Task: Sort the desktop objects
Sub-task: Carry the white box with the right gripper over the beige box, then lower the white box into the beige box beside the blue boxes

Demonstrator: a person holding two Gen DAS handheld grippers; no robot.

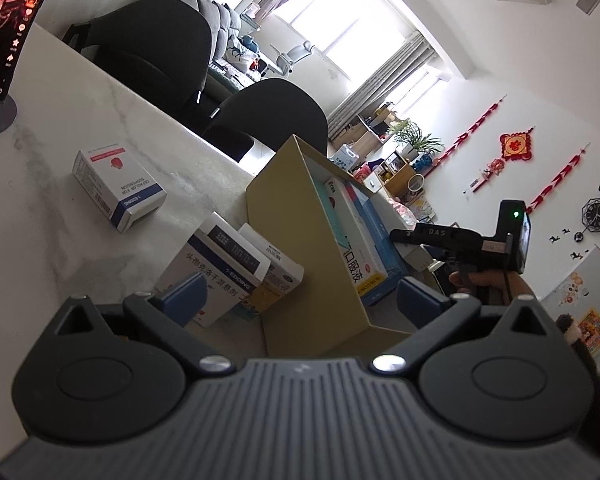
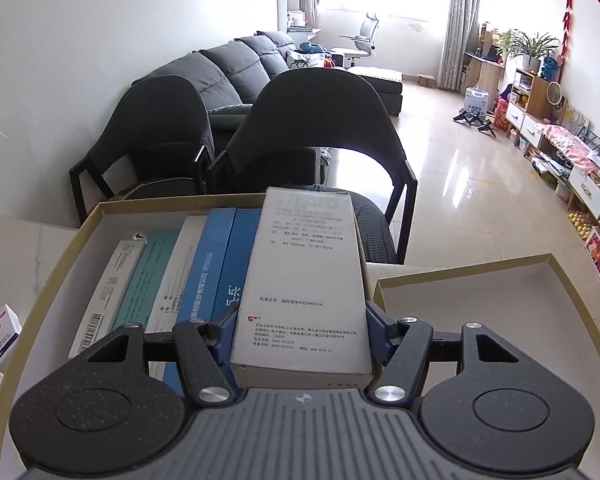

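a white marble-look table [image 1: 52, 208] holds a tan cardboard box [image 2: 52, 264] with medicine cartons [image 2: 204, 264] standing on edge in a row inside. the right gripper [image 2: 300, 320] is clamped on a grey carton [image 2: 304, 280] above the row's right end. right of it lies a tan lid [image 2: 500, 280]. the left gripper [image 1: 300, 292] has its fingers apart, empty, near two cartons [image 1: 220, 268] leaning beside the box; one small carton [image 1: 118, 188] lies farther left.

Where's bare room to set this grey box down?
Free: the second tray on the right looks bare, and the marble table left of the red-and-white carton. Crowded: the first tray, packed with upright boxes.
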